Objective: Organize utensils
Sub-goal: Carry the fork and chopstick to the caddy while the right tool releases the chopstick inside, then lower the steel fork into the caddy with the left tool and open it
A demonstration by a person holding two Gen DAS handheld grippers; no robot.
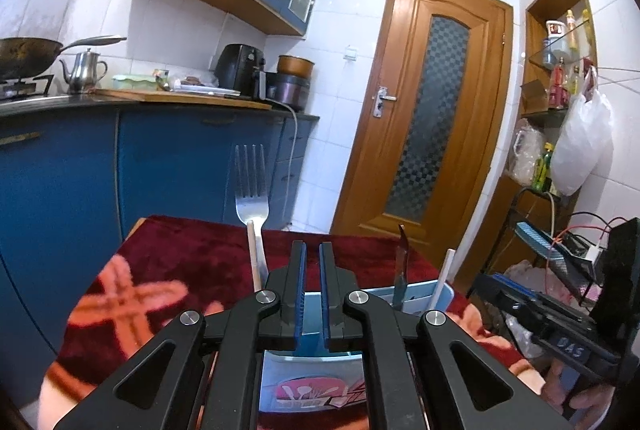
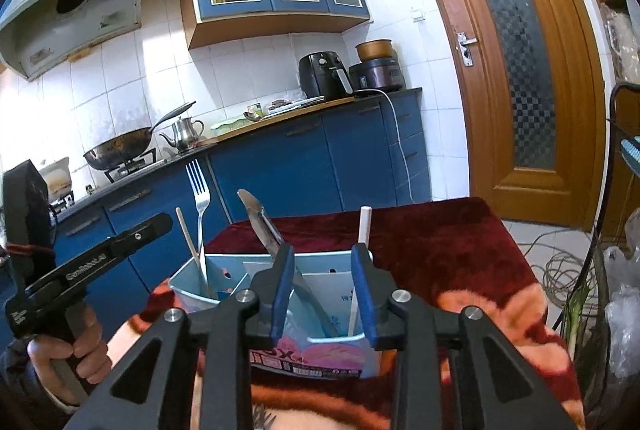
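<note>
A shiny polished steel fork (image 2: 199, 190) stands in the smooth pale-blue plastic utensil holder (image 2: 224, 270), centre frame, on the plush dark-red velvety cloth (image 2: 440, 242) covering the table; matt black plastic tongs (image 2: 324, 290) carry blue pads.

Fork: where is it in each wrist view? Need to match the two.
Left wrist: fork stands upright left of centre, tines up, just left of the left gripper.
Right wrist: fork stands left of centre in the holder's left compartment.
Shared landmark: wooden door.
</note>
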